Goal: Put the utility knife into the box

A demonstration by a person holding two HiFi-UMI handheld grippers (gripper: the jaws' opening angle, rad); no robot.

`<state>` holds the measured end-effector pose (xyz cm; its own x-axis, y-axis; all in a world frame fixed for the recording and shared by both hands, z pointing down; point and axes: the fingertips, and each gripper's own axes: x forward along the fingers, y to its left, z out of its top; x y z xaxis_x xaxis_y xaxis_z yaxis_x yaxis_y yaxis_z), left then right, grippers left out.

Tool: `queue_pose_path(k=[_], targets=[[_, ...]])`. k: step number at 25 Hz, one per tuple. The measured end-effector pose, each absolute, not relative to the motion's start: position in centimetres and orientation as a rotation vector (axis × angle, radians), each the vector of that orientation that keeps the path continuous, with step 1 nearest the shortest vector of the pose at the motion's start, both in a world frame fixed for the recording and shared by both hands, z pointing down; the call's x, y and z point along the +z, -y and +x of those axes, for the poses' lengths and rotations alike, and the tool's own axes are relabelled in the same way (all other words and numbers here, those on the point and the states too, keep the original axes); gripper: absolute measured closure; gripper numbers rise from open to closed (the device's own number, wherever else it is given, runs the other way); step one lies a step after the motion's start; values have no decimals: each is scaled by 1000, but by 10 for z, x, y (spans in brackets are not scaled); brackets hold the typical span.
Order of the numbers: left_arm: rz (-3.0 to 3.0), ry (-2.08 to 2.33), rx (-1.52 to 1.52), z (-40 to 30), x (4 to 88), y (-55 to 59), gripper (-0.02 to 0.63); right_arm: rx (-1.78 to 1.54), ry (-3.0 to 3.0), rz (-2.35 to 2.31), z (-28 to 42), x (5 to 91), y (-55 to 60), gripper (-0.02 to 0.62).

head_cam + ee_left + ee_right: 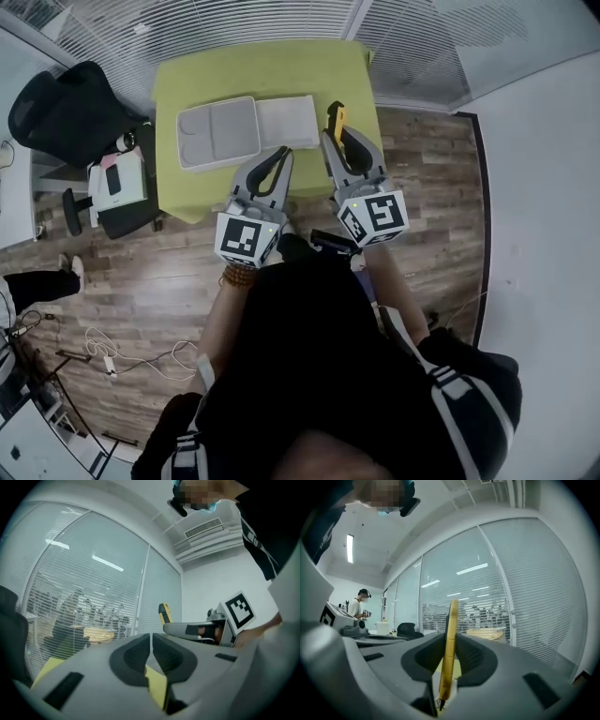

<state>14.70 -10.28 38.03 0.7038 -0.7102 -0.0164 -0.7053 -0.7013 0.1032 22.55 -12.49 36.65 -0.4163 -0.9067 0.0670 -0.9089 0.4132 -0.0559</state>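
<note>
Right gripper view shows the right claw (450,651) clamped on a slim yellow plastic utility knife (451,634). The two dark pads press its flat sides. The knife stands on edge between them and its yellow body reaches well past the fingertips, while its dark lower end sits deep in the claw's throat.

In the left gripper view the left claw (151,644) has its pads drawn together with only a hairline slit between them, and nothing is held there. To that claw's right, the right claw (187,629) reaches forward beside it with the knife (164,613) sticking out ahead of its tips.

From the head view, the left claw (283,152) and right claw (330,141) lie side by side and near each other. Both point away from the person toward a lime-green rectangular surface (272,70). The knife (335,116) projects ahead of the right claw over the surface.

A shallow white open box (217,133) lies on the surface ahead and to the left of the left claw, apart from both claws. A flat white panel (289,120) lies just beside the box. It is directly ahead of the left claw's tips and just left of the knife.

Farther left of the left claw, off the surface, a black office chair (70,108) stands on the wooden plank floor (159,291).
</note>
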Motion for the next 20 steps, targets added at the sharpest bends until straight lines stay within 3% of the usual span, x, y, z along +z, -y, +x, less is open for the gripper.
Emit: queue_pose_path(k=[20], targets=[[2750,1233,-5,73,390,174,580,150,2462,1691,202,384,164,526]])
